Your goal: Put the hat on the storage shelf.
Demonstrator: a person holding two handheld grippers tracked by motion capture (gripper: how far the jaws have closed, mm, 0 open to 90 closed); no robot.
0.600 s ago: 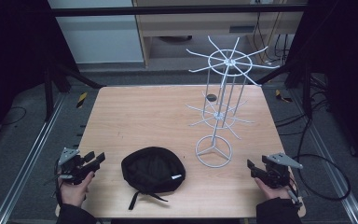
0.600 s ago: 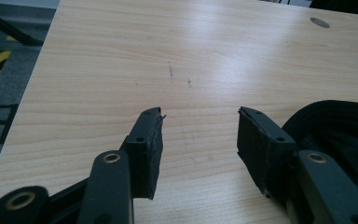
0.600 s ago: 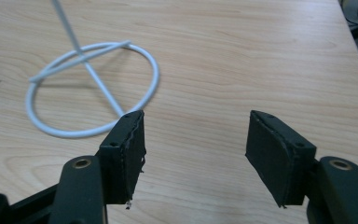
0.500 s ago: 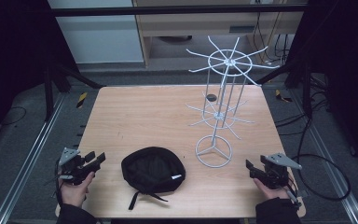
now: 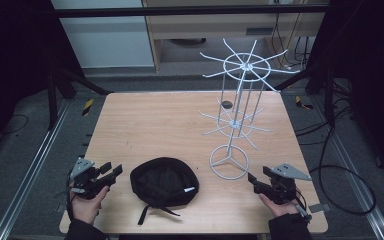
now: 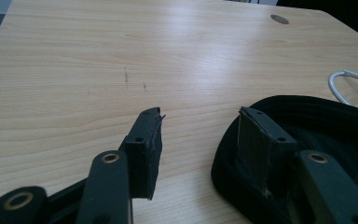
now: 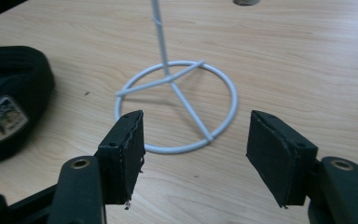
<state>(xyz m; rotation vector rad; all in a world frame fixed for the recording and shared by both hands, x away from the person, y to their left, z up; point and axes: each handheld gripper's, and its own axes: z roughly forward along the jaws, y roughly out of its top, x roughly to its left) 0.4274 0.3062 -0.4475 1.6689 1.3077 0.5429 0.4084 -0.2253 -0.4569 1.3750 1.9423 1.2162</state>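
A black cap (image 5: 165, 181) lies upside down near the table's front edge, a white tag on its inner band. My left gripper (image 5: 111, 170) is held low just left of it, open. In the left gripper view the left gripper (image 6: 198, 114) has one jaw in front of the cap's rim (image 6: 307, 116), with nothing gripped. A white wire display rack (image 5: 240, 95) stands to the right, its ring base (image 5: 229, 161) on the wood. My right gripper (image 5: 257, 175) sits open just right of that base. In the right gripper view the right gripper (image 7: 196, 116) frames the ring base (image 7: 235, 100), and the cap (image 7: 9, 93) lies to the left.
The wooden table (image 5: 155, 120) has a small dark round hole (image 5: 226, 104) behind the rack. The rack's wire arms spread wide at two levels. Metal rails run along the floor on both sides, and cables trail at the right.
My right gripper has crept a little left toward the rack's ring base. The left gripper and the cap have stayed where they were.
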